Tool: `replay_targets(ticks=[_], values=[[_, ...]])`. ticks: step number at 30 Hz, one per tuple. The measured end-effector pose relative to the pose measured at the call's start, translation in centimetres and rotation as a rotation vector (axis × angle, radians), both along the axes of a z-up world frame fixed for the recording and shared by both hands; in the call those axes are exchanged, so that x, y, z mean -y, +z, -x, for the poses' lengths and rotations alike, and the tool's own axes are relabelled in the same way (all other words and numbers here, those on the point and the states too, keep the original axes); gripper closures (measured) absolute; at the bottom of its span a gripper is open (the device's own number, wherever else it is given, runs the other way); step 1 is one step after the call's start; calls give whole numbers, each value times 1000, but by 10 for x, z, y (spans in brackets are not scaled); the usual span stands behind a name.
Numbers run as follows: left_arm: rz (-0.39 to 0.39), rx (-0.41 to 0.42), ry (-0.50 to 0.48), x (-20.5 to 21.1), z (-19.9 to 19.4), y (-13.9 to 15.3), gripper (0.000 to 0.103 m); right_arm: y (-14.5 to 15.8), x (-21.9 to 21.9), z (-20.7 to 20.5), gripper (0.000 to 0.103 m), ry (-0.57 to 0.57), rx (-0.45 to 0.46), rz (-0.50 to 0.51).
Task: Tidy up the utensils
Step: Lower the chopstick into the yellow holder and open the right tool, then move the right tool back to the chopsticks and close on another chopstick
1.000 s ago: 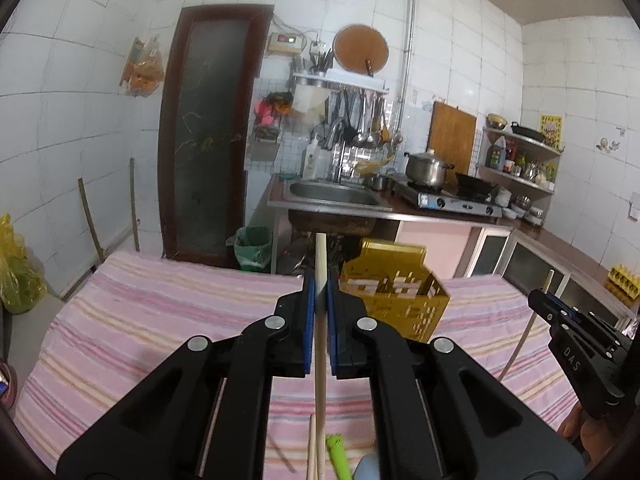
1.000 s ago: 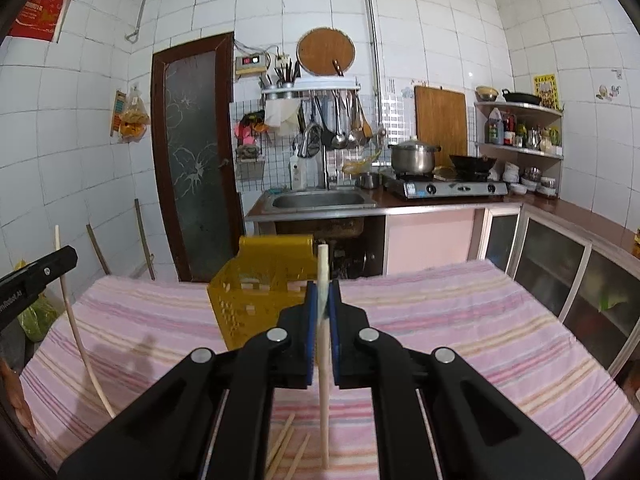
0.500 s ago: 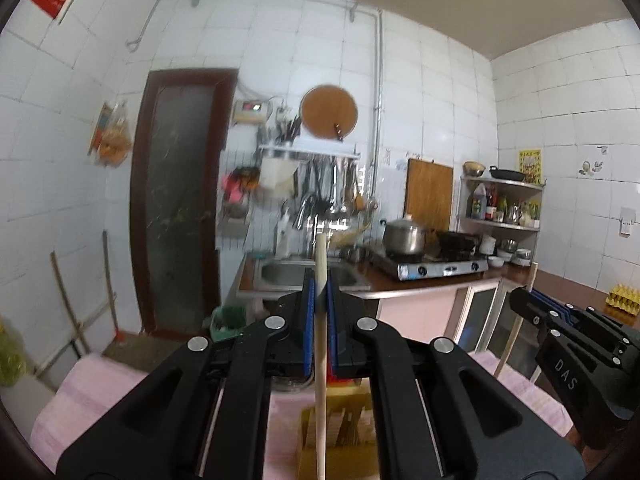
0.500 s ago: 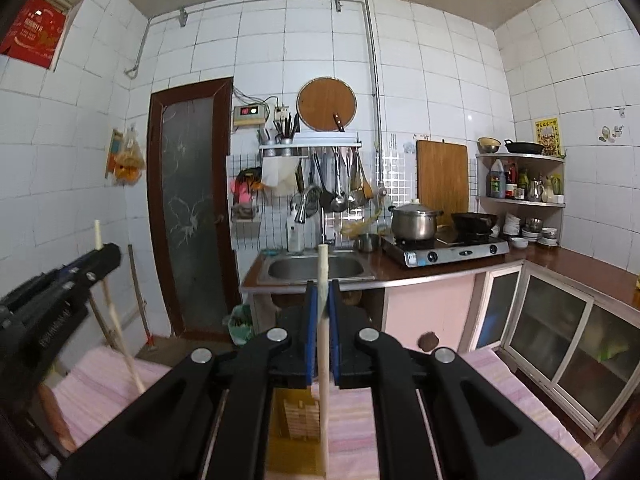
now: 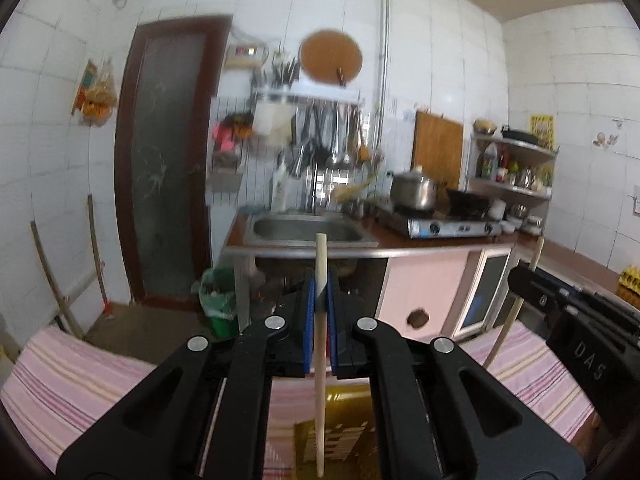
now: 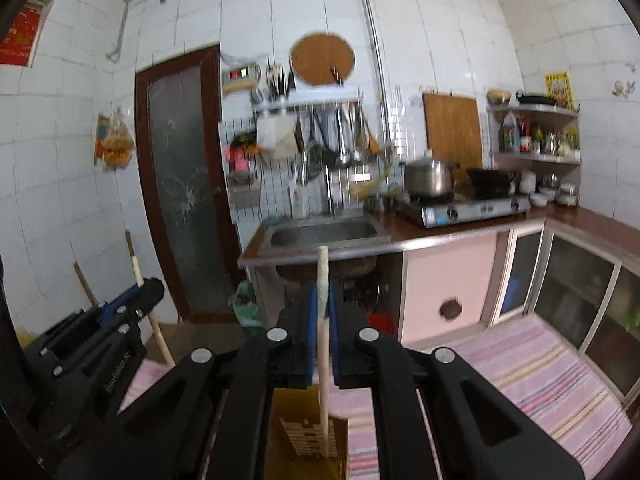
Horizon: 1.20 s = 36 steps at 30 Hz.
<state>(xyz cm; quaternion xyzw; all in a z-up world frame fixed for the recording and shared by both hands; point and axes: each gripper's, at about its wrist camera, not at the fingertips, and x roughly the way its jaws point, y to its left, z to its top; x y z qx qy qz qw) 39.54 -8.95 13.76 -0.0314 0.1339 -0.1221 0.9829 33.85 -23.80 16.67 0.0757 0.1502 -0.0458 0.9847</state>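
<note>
the left gripper (image 5: 319, 332) has its blue pads closed tight on a single wooden chopstick (image 5: 320, 352), which stands close to upright, its top end above the pads and its lower end hanging in front of the yellow utensil basket (image 5: 340, 432). whether the tip touches the basket cannot be told. the right gripper (image 6: 323, 344) is likewise clamped on a second wooden chopstick (image 6: 323, 360), also near vertical, with its lower end down against the slotted face of the same yellow basket, seen low in the right wrist view (image 6: 308, 436).

the basket sits on a table covered with a pink striped cloth (image 5: 80, 384). each gripper shows in the other's view: the right one at the right edge of the left wrist view (image 5: 520, 280), the left one at the left edge of the right wrist view (image 6: 148, 292), each with its chopstick slanting through the jaws.

beyond the table are a steel sink (image 5: 306, 230), a lidded pot (image 5: 412, 190) on a gas stove (image 5: 448, 226), hanging ladles and a dark-framed door (image 5: 168, 160). both views are somewhat blurred.
</note>
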Motion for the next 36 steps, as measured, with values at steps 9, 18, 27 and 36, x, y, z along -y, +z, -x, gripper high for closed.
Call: replay_targets(ticks=[9, 18, 27, 36], values=[[29, -33, 47, -28, 29, 16, 54, 2, 13, 15, 45, -14, -108, 49], [37, 27, 78, -79, 126, 63, 5, 43, 48, 98, 22, -97, -73, 35], [-17, -83, 109, -109, 188, 18, 5, -5, 26, 163, 21, -79, -167, 69], [-41, -209, 112, -122, 203, -55, 5, -90, 10, 183, 21, -105, -310, 12]])
